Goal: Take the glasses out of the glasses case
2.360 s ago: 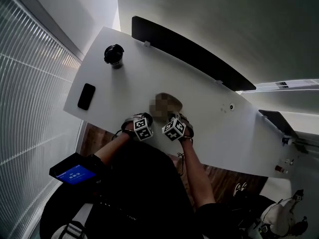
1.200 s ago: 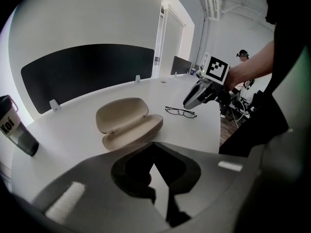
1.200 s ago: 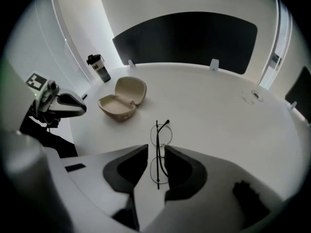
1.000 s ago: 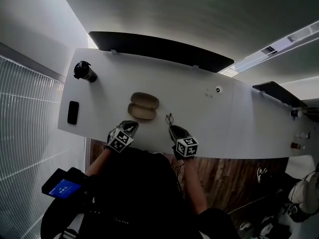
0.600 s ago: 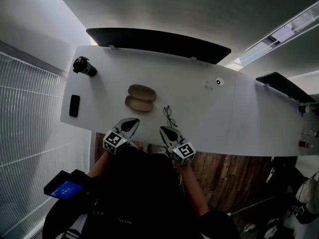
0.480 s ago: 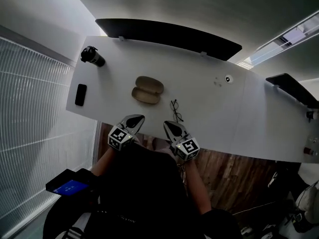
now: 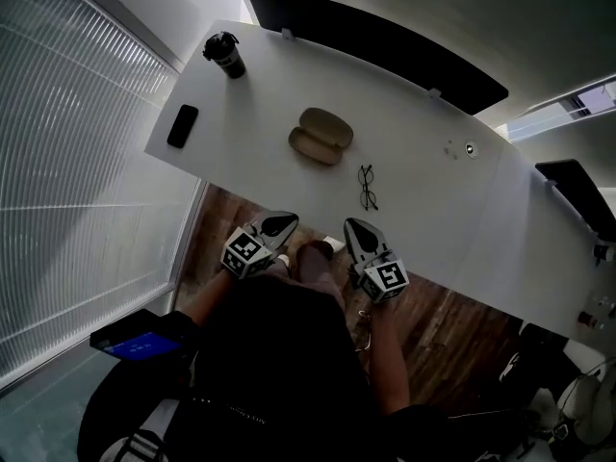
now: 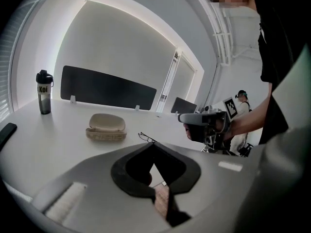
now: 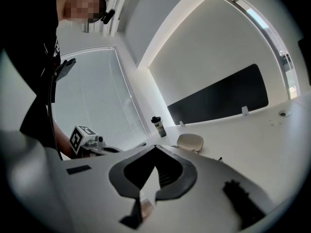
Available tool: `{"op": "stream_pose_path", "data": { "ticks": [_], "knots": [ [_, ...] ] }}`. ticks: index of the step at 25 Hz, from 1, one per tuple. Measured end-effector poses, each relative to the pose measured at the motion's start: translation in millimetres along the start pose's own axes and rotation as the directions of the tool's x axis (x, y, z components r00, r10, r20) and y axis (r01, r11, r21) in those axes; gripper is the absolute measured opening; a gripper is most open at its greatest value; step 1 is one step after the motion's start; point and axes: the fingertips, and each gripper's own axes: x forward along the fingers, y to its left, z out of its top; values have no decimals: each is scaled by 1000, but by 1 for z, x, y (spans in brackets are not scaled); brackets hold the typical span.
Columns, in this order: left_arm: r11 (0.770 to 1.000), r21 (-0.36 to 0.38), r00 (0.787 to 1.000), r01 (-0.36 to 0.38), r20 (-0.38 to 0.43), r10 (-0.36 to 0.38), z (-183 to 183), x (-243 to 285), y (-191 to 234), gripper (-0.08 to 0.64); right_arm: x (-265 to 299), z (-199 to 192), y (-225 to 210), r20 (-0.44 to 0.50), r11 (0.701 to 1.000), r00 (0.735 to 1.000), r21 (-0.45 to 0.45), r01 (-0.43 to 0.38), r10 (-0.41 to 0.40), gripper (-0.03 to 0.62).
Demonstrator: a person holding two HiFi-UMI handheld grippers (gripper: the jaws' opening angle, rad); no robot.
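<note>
White surface [image 7: 260, 114] runs diagonally across the top of the head view. Upper left, a dark drink bottle [image 7: 224, 54] stands upright, with a black phone [image 7: 182, 125] lying flat below it near the edge. Long black divider panel [image 7: 375, 37] along the far edge, blinds [image 7: 77, 162] on the left, wood floor [image 7: 443, 325] lower right.

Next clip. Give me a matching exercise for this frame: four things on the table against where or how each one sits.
Things:
1. beige oval glasses case
2. thin black-framed glasses
3. flat black phone
4. dark lidded drink bottle

Places and states:
A. upright near the far left corner of the white table
B. lying flat by the left edge
C. lid open, mid-table
D. on the bare tabletop, outside the case, to its right

Pairs: 1-C, 2-D, 3-B, 4-A.
</note>
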Motion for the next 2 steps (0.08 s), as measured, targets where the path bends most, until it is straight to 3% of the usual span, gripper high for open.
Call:
{"op": "stream_pose_path", "data": {
  "ticks": [2],
  "knots": [
    [1000,6,1000,12,8,-12,-12,-15,-7,8,-7,-15,14,8,1000,1000,11,15,-15,6]
  ]
}}
